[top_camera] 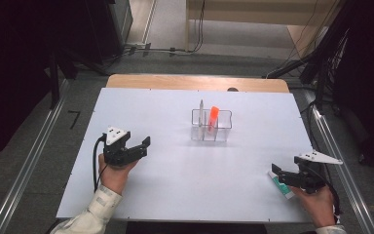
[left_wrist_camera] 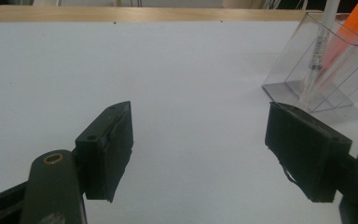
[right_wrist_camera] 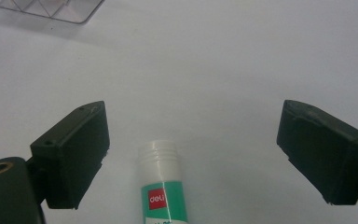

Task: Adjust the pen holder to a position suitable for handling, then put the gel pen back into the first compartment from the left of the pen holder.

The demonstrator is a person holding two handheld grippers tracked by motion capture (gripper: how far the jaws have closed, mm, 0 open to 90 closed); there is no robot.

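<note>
Both black jaws of the right gripper (right_wrist_camera: 193,154) stand wide apart with nothing clamped, and between them, nearer the left one and touching neither, lies the white-capped glue stick with a green and white label (right_wrist_camera: 162,186) flat on the white table top (right_wrist_camera: 223,60). In the right gripper view the stick's long axis runs almost straight along the gripper's own line, ribbed white cap pointing away, so the jaws flank its sides and, in my judgement, a short advance and a squeeze across its width would take it. In the high view the same stick (top_camera: 281,186) sits at the near right edge of the table, partly under the right gripper (top_camera: 278,171), which makes that hand plainly the nearer of the 2. The left gripper (top_camera: 144,145) rests well apart on the near left side, its jaws also wide open and empty over bare table. Farther off, mid-table, stands the clear plastic divided pen holder (top_camera: 211,126), holding 1 slim white pen (top_camera: 201,113) and 1 orange marker (top_camera: 214,117), both leaning upright; the likely destination lies forward and left of the stick.
</note>
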